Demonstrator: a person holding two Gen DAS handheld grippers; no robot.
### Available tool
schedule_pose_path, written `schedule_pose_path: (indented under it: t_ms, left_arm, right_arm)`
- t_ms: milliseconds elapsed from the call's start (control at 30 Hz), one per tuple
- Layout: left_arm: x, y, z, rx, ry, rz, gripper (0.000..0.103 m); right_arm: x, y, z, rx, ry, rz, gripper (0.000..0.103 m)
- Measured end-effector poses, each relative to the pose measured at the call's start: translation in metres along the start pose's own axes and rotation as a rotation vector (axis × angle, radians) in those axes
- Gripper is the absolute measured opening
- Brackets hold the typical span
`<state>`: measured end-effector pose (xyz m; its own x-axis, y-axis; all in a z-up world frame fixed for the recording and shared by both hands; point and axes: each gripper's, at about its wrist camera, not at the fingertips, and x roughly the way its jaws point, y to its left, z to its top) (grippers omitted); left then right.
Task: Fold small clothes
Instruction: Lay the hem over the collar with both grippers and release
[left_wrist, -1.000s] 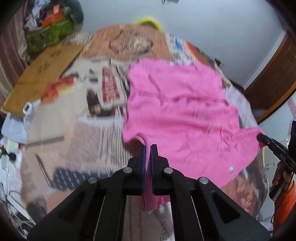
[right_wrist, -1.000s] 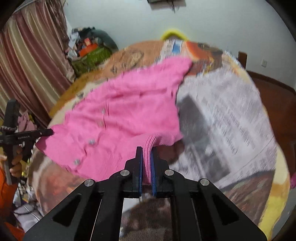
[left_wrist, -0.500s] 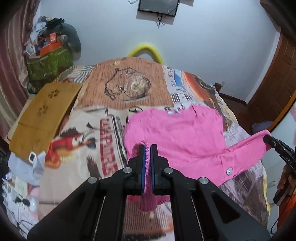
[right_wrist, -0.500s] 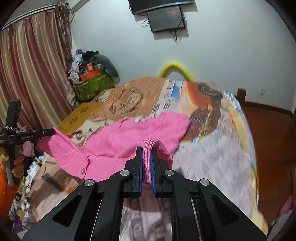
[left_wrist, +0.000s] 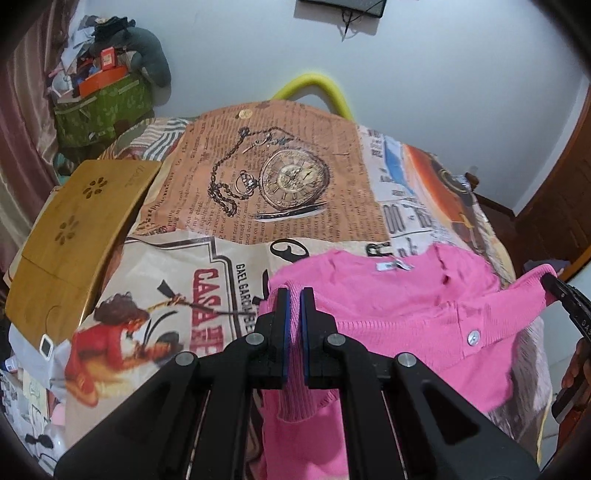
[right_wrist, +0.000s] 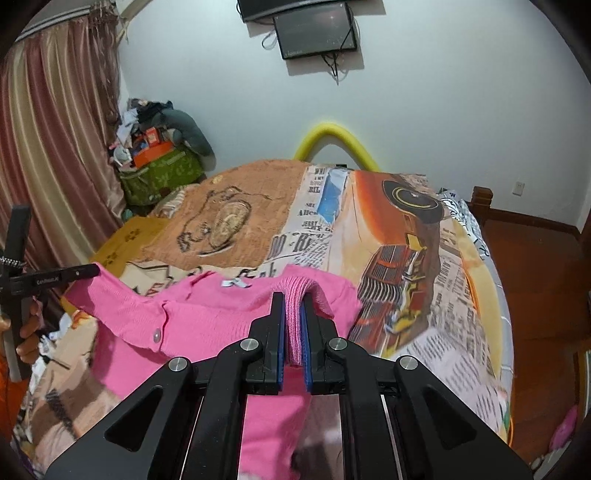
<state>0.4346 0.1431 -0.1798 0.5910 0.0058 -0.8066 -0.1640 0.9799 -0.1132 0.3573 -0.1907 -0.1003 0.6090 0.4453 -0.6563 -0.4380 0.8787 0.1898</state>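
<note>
Pink cardigan (left_wrist: 388, 310) on printed bedspread (left_wrist: 280, 192), left gripper (left_wrist: 290, 295) and right gripper (right_wrist: 293, 301) each clamped on ribbed edge (label visible at collar)

The lower part of the pink cardigan (left_wrist: 388, 302) is hidden behind the left claw (left_wrist: 290, 295) and cut off by the bottom edge. In the right wrist view, the bed (right_wrist: 461, 295) blurs toward its near right edge. The wall screen (left_wrist: 343, 3) is cropped at the top.
</note>
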Motion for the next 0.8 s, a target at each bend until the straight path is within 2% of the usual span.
schedule_pose_path:
  t_ms: [133,233,300,433,500,567,633,667,700,800]
  left_arm:
    - [0.037,0.008,0.011,-0.009,0.035,0.034,0.004]
    - [0.067,0.016,0.016,-0.036,0.080,0.029,0.004]
    - [0.077,0.018,0.016,-0.045,0.091,0.034,0.004]
    - [0.092,0.017,0.014,-0.010,0.099,0.112,0.004]
    - [0.091,0.018,0.013,0.002,0.102,0.120,0.004]
    - [0.082,0.018,0.012,0.008,0.097,0.096,0.007]
    - [0.071,0.017,0.010,0.022,0.088,0.086,0.010]
    - [0.065,0.015,0.008,0.032,0.085,0.081,0.011]
    - [0.059,0.013,0.005,0.045,0.085,0.068,0.013]
    - [0.049,0.003,-0.007,0.100,0.099,0.035,0.020]
  right_arm:
    - [0.031,-0.006,0.009,-0.025,0.042,-0.026,0.007]
    - [0.057,-0.012,0.009,-0.034,0.092,-0.052,0.007]
    - [0.070,-0.015,0.007,-0.043,0.115,-0.066,0.007]
    - [0.087,-0.021,0.001,-0.034,0.147,-0.095,0.008]
    - [0.087,-0.020,0.001,-0.035,0.152,-0.111,0.009]
    - [0.081,-0.017,0.003,-0.045,0.140,-0.118,0.014]
    - [0.068,-0.014,0.008,-0.055,0.111,-0.136,0.036]
    - [0.063,-0.014,0.010,-0.058,0.092,-0.133,0.041]
    - [0.054,-0.012,0.012,-0.063,0.068,-0.131,0.045]
    - [0.040,-0.004,0.012,-0.081,0.059,-0.096,0.045]
